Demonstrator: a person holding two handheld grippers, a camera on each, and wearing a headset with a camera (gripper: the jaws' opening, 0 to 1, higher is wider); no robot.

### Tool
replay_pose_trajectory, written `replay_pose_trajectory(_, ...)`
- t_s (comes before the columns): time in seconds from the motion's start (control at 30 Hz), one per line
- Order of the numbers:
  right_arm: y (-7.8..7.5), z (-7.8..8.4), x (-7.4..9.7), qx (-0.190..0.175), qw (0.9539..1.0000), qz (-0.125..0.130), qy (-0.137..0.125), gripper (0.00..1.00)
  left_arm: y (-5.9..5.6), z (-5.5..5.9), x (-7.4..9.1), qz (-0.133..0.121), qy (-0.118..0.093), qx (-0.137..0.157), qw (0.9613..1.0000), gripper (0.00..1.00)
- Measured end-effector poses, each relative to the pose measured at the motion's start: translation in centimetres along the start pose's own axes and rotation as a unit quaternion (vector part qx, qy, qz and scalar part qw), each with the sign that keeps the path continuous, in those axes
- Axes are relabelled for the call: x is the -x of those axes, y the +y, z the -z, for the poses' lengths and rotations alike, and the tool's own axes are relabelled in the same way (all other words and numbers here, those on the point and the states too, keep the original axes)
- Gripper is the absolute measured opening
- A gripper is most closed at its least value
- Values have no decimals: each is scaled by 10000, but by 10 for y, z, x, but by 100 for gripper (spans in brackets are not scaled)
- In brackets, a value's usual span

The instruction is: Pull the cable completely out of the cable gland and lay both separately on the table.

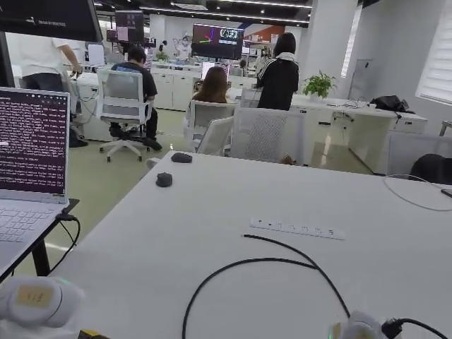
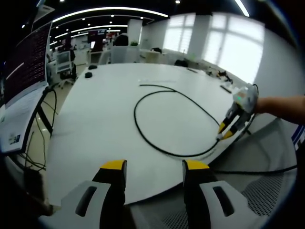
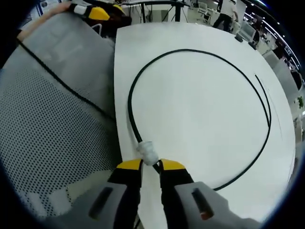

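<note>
The right gripper [image 3: 151, 165] clamps the limp, light cable [image 3: 200, 53] just behind the rigid cable gland [image 3: 148, 151]. The left gripper [image 2: 155, 167], jaws apart, should take the gland's body.

No text can be read anywhere. The laptop screen [image 1: 32, 145] carries many rows of pale writing on a dark ground, and the monitor [image 1: 49, 18] above it has one white line, but all of it is too small and blurred. The wall screen [image 1: 217, 41] shows coloured graphics, and the marks on the power strip [image 1: 296, 229] are illegible.
</note>
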State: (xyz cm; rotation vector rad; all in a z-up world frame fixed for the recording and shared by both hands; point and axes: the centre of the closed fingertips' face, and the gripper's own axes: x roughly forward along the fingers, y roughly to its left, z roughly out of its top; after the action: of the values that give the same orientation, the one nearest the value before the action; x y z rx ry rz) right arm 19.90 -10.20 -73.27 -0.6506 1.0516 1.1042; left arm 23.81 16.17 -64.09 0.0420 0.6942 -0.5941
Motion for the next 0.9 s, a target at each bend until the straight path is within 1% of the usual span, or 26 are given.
replay_pose_trajectory(0.03,3,-8,3,-27,9999,-43,-94,12,-3,0,-1,76,55,-199,9998,47)
replay_pose_trajectory(0.07,5,-12,5,-53,9999,-68,-148,12,-3,0,0,38,121,-382,9992,46)
replay_pose_trajectory(0.1,8,-21,8,-143,9993,-132,-319,12,-3,-8,2,-59,31,-728,9973,43)
replay_pose_trajectory(0.13,11,-27,10,-263,9984,-192,-464,12,-5,-14,4,-44,-40,-921,9957,41)
replay_pose_trajectory(0.17,14,-35,13,-339,9971,-255,-638,12,-9,-20,7,-15,-74,-1065,9943,39)
replay_pose_trajectory(0.2,16,-40,15,-353,9962,-282,-744,12,-12,-24,9,-3,-60,-1047,9945,39)
replay_pose_trajectory(0.23,18,-44,16,-419,9952,-309,-825,12,-14,-31,11,22,-102,-1146,9934,40)
replay_pose_trajectory(0.27,21,-50,18,-515,9935,-364,-946,11,-21,-43,12,98,-187,-1328,9909,41)
replay_pose_trajectory(0.3,22,-51,19,-571,9931,-368,-959,11,-26,-50,12,174,-228,-1466,9888,44)
replay_pose_trajectory(0.33,24,-55,19,-667,9919,-383,-1013,11,-37,-59,10,362,-266,-1737,9838,46)
replay_pose_trajectory(0.37,25,-56,19,-669,9919,-388,-1011,11,-48,-64,7,552,-352,-1736,9826,50)
replay_pose_trajectory(0.4,26,-57,17,-705,9915,-394,-1018,11,-64,-67,2,852,-351,-1675,9816,54)
replay_pose_trajectory(0.43,26,-58,16,-745,9913,-385,-1013,11,-73,-66,-3,1034,-274,-1729,9791,55)
replay_pose_trajectory(0.47,26,-60,14,-789,9910,-354,-1017,11,-81,-62,-8,1181,-138,-1897,9746,54)
replay_pose_trajectory(0.5,26,-62,15,-827,9906,-346,-1031,11,-92,-54,-15,1362,96,-2233,9651,53)
replay_pose_trajectory(0.53,26,-64,15,-856,9900,-349,-1068,11,-99,-48,-20,1448,252,-2492,9572,53)
replay_pose_trajectory(0.57,26,-68,16,-894,9886,-351,-1155,11,-109,-43,-27,1523,361,-2808,9469,51)
replay_pose_trajectory(0.6,27,-74,18,-1053,9852,-381,-1294,11,-113,-43,-32,1503,316,-2989,9418,48)
replay_pose_trajectory(0.63,28,-76,18,-1142,9832,-423,-1357,11,-118,-42,-36,1512,304,-3165,9360,45)
replay_pose_trajectory(0.67,27,-80,19,-1201,9806,-418,-1490,11,-123,-38,-39,1589,368,-3316,9292,43)
replay_pose_trajectory(0.7,27,-82,20,-1273,9781,-407,-1593,11,-128,-31,-44,1678,523,-3416,9233,42)
replay_pose_trajectory(0.77,27,-83,19,-1390,9750,-426,-1681,11,-134,-28,-53,1742,596,-3549,9166,42)
replay_pose_trajectory(0.8,27,-83,19,-1387,9752,-426,-1674,10,-138,-26,-55,1824,637,-3645,9109,43)
replay_pose_trajectory(0.83,27,-83,19,-1393,9751,-425,-1672,10,-140,-24,-60,1874,698,-3857,9007,43)
replay_pose_trajectory(0.87,27,-83,19,-1390,9752,-421,-1673,10,-140,-23,-62,1829,733,-3946,8975,44)
replay_pose_trajectory(0.9,26,-84,20,-1388,9750,-415,-1686,10,-140,-23,-66,1786,724,-3985,8967,44)
